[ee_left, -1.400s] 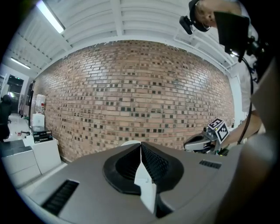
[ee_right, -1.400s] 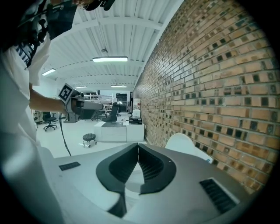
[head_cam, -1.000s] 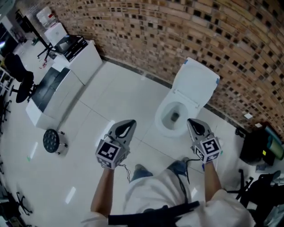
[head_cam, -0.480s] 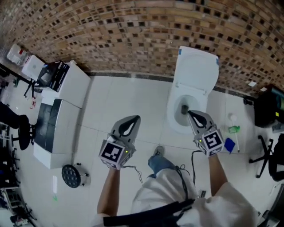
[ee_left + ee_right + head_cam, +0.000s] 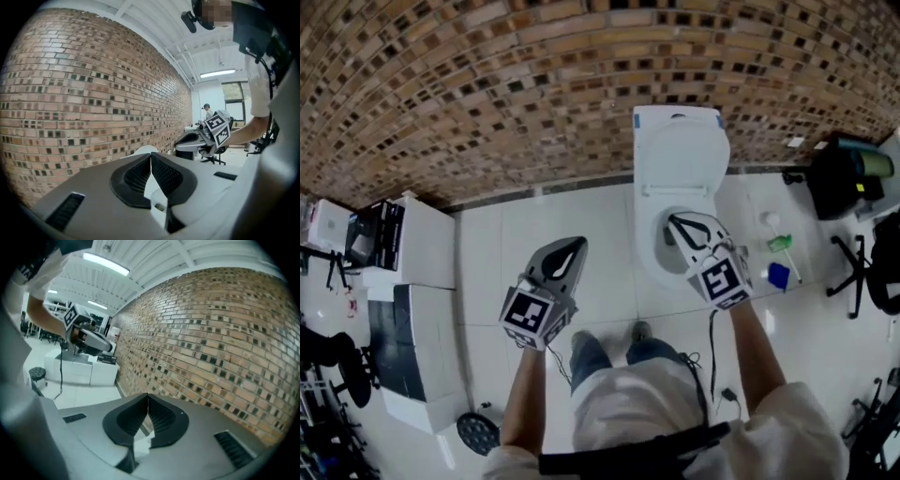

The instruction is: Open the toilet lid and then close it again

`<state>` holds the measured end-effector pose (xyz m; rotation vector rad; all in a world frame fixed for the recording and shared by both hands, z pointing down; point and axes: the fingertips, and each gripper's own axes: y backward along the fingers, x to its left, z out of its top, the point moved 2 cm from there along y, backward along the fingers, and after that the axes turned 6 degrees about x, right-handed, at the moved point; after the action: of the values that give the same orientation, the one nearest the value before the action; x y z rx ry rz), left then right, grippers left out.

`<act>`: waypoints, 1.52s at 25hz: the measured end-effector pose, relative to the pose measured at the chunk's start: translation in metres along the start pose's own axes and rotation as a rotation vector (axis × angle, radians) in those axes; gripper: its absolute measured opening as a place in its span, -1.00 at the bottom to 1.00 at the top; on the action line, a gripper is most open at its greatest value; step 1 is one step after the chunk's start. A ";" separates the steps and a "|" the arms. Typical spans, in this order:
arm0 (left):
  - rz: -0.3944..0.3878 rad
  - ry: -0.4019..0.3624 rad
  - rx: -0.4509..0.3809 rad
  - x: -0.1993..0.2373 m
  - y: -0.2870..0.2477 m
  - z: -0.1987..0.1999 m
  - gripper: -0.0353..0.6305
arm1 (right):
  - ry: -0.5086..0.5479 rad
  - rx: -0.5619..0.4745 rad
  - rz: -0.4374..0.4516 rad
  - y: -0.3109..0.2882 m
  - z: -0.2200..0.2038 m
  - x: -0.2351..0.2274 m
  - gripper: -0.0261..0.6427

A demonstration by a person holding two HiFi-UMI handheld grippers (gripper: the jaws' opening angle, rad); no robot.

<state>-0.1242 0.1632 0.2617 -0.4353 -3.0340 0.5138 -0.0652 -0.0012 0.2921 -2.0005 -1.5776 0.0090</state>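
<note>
A white toilet [image 5: 649,267] stands against the brick wall, its lid [image 5: 680,155] raised upright and the bowl uncovered. In the head view my right gripper [image 5: 674,221] hovers over the front of the bowl, jaws shut and empty. Left of the toilet, over bare floor tiles, my left gripper [image 5: 572,244] is also shut and holds nothing. The left gripper view shows its jaws [image 5: 151,155] meeting, with the white lid [image 5: 145,150] just beyond and the right gripper's marker cube [image 5: 217,131] further off. In the right gripper view the jaws [image 5: 148,396] touch in front of the brick wall.
White cabinets [image 5: 422,258] stand at the left. A black bin [image 5: 836,173], a green bottle [image 5: 780,243], a blue item [image 5: 778,275] and an office chair [image 5: 874,262] crowd the floor right of the toilet. A round black object [image 5: 477,432] lies near my left leg.
The view has swung round so the toilet sits straight ahead instead of at the right. Both grippers came along, and the right one now hangs over the bowl. Both stay shut.
</note>
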 end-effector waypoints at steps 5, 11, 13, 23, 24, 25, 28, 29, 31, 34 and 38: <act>-0.160 -0.011 0.018 0.041 -0.049 -0.009 -0.90 | 0.125 0.124 -0.049 -0.048 0.004 -0.020 -0.92; -0.358 -0.105 0.022 0.104 -0.101 -0.013 -0.90 | 0.196 0.363 -0.090 -0.132 -0.006 -0.060 -0.60; -0.417 -0.144 0.025 0.125 -0.120 -0.011 -0.90 | 0.237 0.449 -0.098 -0.160 -0.012 -0.079 -0.41; -0.537 -0.183 0.025 0.178 -0.196 -0.021 -0.90 | 0.560 0.868 0.087 -0.271 -0.075 -0.180 -0.07; -0.541 -0.176 0.032 0.178 -0.198 -0.025 -0.90 | 0.576 0.905 0.117 -0.279 -0.079 -0.188 -0.06; -0.544 -0.168 0.039 0.180 -0.200 -0.030 -0.90 | 0.588 0.942 0.147 -0.287 -0.083 -0.195 -0.06; -0.556 -0.150 0.057 0.184 -0.203 -0.045 -0.90 | 0.587 1.043 0.228 -0.305 -0.099 -0.208 -0.05; -0.560 -0.148 0.063 0.185 -0.203 -0.049 -0.90 | 0.579 1.069 0.252 -0.308 -0.105 -0.210 -0.05; -0.565 -0.145 0.072 0.188 -0.204 -0.055 -0.90 | 0.569 1.117 0.299 -0.313 -0.116 -0.211 -0.05; -0.569 -0.138 0.073 0.191 -0.206 -0.057 -0.90 | 0.585 1.178 0.352 -0.315 -0.130 -0.210 -0.05; -0.575 -0.143 0.071 0.189 -0.209 -0.056 -0.90 | 0.631 1.189 0.335 -0.317 -0.133 -0.212 -0.49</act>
<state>-0.3570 0.0443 0.3809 0.4868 -3.0435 0.6198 -0.3633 -0.2079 0.4704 -1.0892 -0.5402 0.3294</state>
